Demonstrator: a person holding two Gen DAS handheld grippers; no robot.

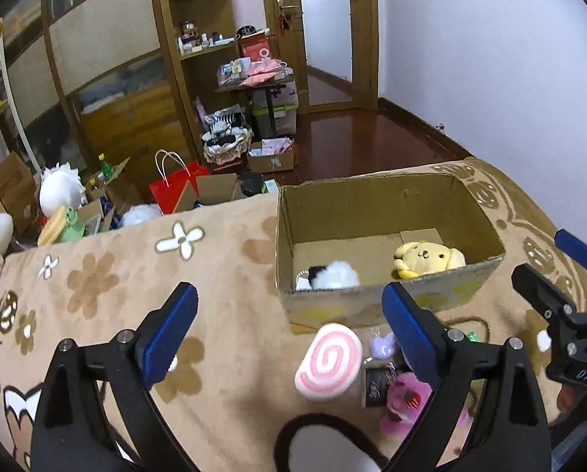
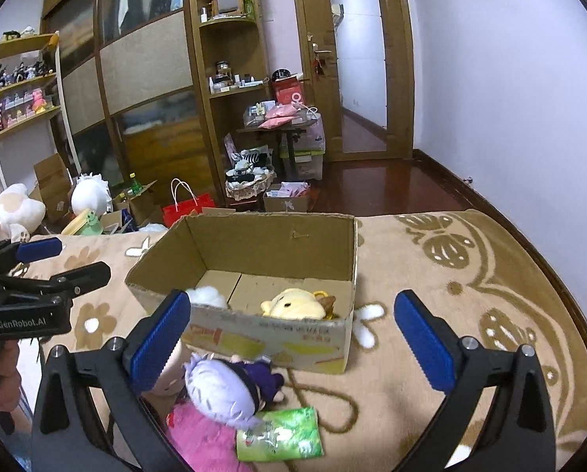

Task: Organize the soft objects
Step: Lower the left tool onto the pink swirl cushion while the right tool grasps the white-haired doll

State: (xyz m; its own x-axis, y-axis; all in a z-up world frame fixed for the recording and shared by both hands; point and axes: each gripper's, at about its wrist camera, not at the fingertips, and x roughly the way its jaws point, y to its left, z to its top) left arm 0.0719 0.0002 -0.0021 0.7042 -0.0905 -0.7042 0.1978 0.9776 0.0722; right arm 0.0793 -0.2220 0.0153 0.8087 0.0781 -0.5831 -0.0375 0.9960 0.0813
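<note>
An open cardboard box [image 1: 443,192] [image 2: 277,244] stands on the flower-patterned blanket [image 1: 222,244]. Inside lie a yellow dog plush [image 1: 427,257] [image 2: 293,303] and a white-and-black fluffy plush [image 1: 329,275] [image 2: 209,295]. In front of the box lie a pink swirl roll plush [image 1: 329,362], a small purple charm [image 1: 382,344], a pink plush [image 1: 405,401] [image 2: 203,432], a doll with pale purple hair [image 2: 218,389] and a green packet [image 2: 279,434]. My left gripper [image 1: 289,326] is open and empty above the swirl plush. My right gripper [image 2: 293,334] is open and empty above the doll.
The blanket's edge drops to a cluttered floor with a red bag [image 1: 175,188], cardboard boxes and large plush toys [image 2: 6,208]. Shelves, a wardrobe and a door stand behind. The right gripper shows at the left wrist view's right edge [image 1: 561,287].
</note>
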